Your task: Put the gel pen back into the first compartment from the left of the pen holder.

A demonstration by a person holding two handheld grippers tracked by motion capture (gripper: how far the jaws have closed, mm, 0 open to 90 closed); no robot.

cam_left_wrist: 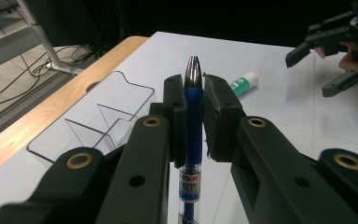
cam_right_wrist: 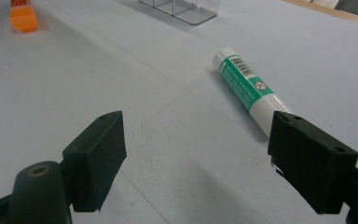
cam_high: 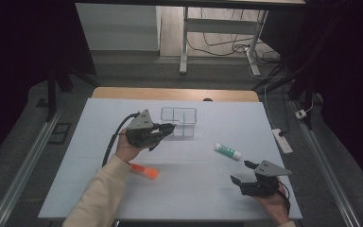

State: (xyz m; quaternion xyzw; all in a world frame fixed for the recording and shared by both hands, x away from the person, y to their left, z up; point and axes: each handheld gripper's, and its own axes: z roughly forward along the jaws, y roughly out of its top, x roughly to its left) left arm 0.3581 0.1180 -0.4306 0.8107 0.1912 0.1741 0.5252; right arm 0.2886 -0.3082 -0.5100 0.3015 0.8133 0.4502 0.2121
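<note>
Left hand-held gripper (cam_left_wrist: pixel 194 116) clamped on a blue pen (cam_left_wrist: pixel 193 100)
Pen held above the tabletop (cam_high: pixel 184 175) beside the clear organiser (cam_high: pixel 178 121); right hand-held gripper (cam_right_wrist: pixel 196 158) gapes wide, holding nothing, near the glue stick (cam_right_wrist: pixel 248 86)

Orange marker (cam_high: pixel 144 170), lower left of centre on the desk (cam_high: pixel 194 189). Green-and-white glue stick (cam_high: pixel 228 151), right of centre. Power strip (cam_high: pixel 282 140), on the floor at right.

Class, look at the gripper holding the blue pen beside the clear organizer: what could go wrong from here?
1. The left gripper pinches the blue pen with only its narrow fingers, so the pen might pivot or slip.
2. The clear organizer is light-looking and see-through; a misjudged approach could nudge it or miss a compartment.
3. The glue stick lies on its side near the right gripper; a bump may roll it.
</note>
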